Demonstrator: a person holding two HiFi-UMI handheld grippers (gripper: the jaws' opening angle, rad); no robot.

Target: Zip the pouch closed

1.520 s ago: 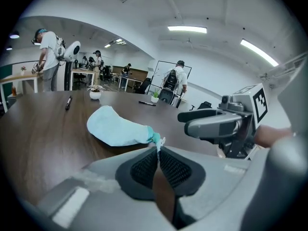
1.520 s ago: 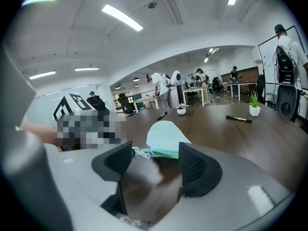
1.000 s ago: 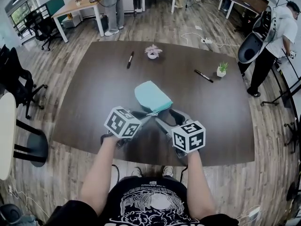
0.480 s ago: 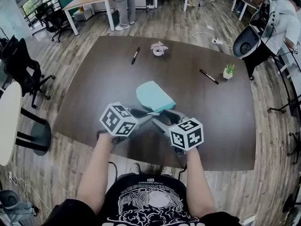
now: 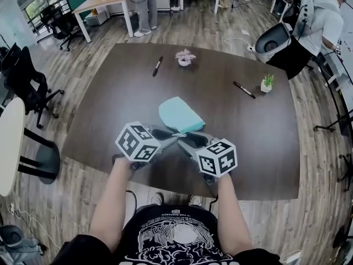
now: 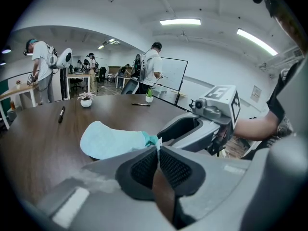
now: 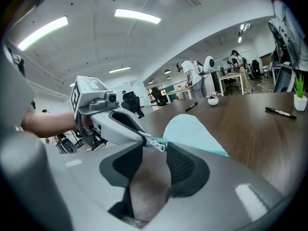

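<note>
Pouch (image 5: 179,115), the teal one, lies on the dark counter (image 5: 99,93) right in front of us. Our left gripper (image 6: 158,149) has its fingers pinched together on the near corner. The right gripper (image 7: 155,148) fingers have just been closing but stand apart, with the zipper pull (image 7: 158,145) between them.

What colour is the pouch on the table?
The pouch is light turquoise, clearest in the head view.
</note>
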